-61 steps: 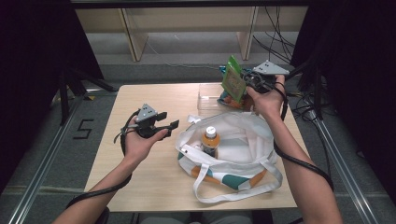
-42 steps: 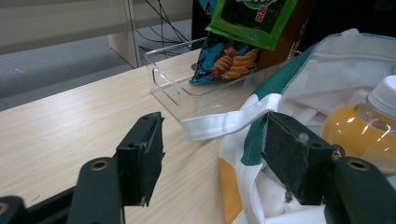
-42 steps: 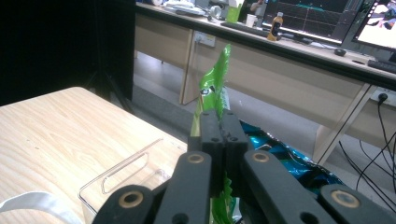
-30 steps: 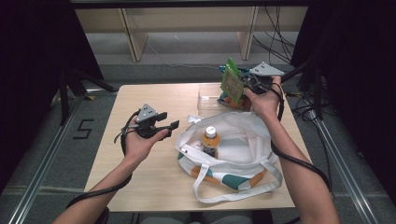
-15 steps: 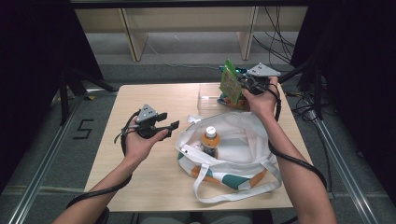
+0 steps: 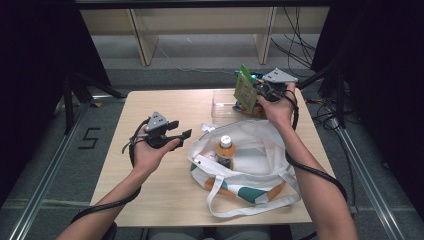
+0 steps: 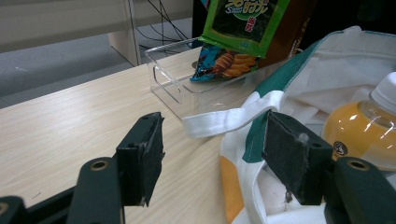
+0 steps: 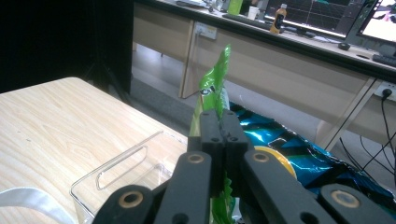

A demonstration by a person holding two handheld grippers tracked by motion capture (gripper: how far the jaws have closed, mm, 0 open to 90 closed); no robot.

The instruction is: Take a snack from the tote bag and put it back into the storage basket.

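Right gripper (image 8: 218, 122) pinches green packet (image 8: 212, 88); high view shows bottle (image 6: 225, 148), seemingly bagged.

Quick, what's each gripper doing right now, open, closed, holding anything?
Left gripper: open, holding nothing, jaws near the white tote bag.
Right gripper: shut on the green snack packet.

Floor marking (image 6: 90, 138), left of the table: the numeral "5" in black. Green snack packet (image 7: 246, 21): white lettering on its face, partly cut off and too unclear to read with certainty.
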